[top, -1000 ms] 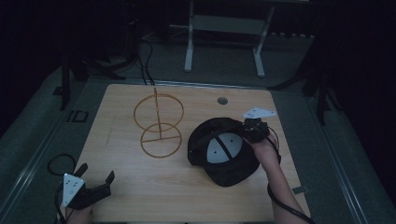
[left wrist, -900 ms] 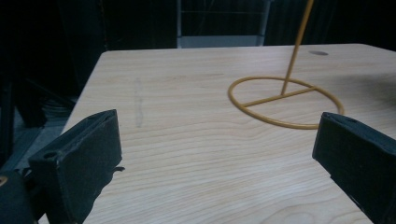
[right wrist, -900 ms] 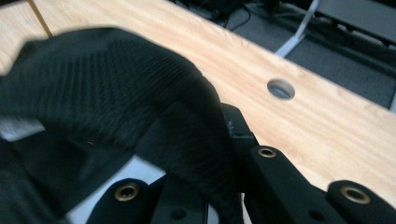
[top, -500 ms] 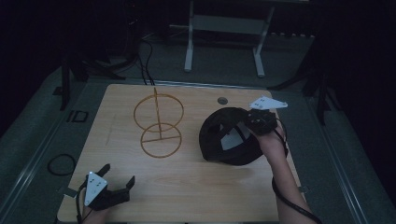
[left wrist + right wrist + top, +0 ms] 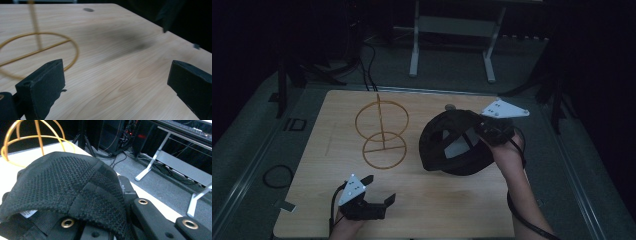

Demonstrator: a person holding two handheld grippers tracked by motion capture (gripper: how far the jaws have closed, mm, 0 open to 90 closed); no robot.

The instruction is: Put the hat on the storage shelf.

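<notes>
Right gripper (image 5: pixel 484 131) is clamped on the black mesh cap (image 5: pixel 452 142) at its rim, tilting it off the table's (image 5: pixel 462 200) right side, probably bound for the gold wire stand (image 5: pixel 381 132). Left gripper (image 5: pixel 377 192), jaws apart, waits near-left.

our left gripper (image 5: pixel 374 199) is black, with blocky matte jaws and a pale grey three-cornered plate on top. our right gripper (image 5: pixel 488 131) carries the same plate, dotted with small dark marks, and brass-ringed holes show along its black body. a black cable trails from each. our forearms are bare.
</notes>
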